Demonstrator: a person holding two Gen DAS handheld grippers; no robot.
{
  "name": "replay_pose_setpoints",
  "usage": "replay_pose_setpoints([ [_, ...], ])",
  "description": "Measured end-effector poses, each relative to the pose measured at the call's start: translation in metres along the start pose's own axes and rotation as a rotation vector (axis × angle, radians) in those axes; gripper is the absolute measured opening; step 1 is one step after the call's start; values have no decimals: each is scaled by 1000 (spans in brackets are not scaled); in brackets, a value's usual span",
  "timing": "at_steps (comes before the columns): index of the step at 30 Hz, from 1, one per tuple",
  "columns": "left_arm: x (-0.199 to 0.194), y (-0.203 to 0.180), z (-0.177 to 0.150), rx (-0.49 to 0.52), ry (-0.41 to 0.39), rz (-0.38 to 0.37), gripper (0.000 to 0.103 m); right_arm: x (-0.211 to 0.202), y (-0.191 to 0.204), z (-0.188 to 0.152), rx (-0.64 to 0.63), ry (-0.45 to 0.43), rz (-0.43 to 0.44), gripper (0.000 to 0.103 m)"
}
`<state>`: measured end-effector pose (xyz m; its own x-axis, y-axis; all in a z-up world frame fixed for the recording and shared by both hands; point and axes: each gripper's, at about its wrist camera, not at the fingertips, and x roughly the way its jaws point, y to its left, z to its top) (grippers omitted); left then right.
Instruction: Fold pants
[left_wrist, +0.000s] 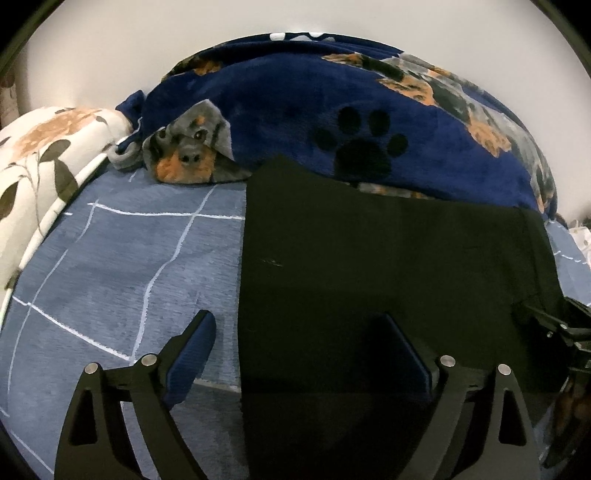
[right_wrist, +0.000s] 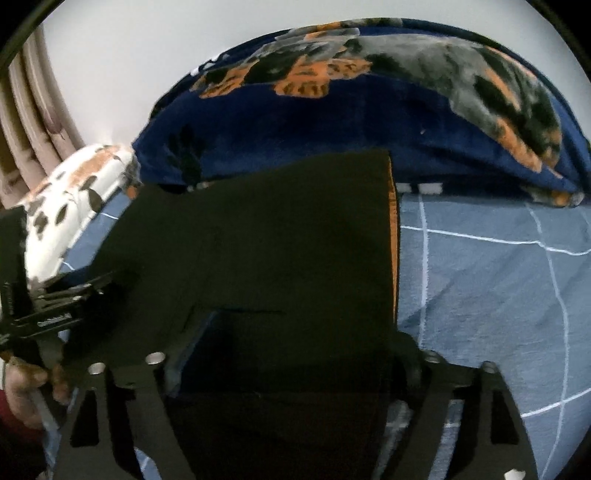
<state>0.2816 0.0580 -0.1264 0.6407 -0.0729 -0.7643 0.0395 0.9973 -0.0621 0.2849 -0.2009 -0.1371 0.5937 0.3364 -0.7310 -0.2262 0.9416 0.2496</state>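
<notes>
The black pants (left_wrist: 388, 266) are lying flat on the blue checked sheet (left_wrist: 122, 266), their far edge touching the dog-print blanket (left_wrist: 295, 110). The left gripper (left_wrist: 301, 354) is straddling one side edge and the right gripper (right_wrist: 295, 354) the other, both with jaws standing apart and nothing pinched. The cloth is looking soft, light and limp, so it is likely sagging wherever unsupported; corners or doubled edges are probably offering the surest hold.

You are holding the left gripper (left_wrist: 299, 332) low in frame, jaws spread wide, right gripper (right_wrist: 306, 332) likewise.
</notes>
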Motion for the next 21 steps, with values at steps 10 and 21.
replay_pose_setpoints([
  [10,-3,-4,0,12,-16,55,97,-1,-3,0,5,4,-11,94],
  [21,-80,-20,-16,51,-178,150,97,-103,32,-31,-29,-147,-16,97],
])
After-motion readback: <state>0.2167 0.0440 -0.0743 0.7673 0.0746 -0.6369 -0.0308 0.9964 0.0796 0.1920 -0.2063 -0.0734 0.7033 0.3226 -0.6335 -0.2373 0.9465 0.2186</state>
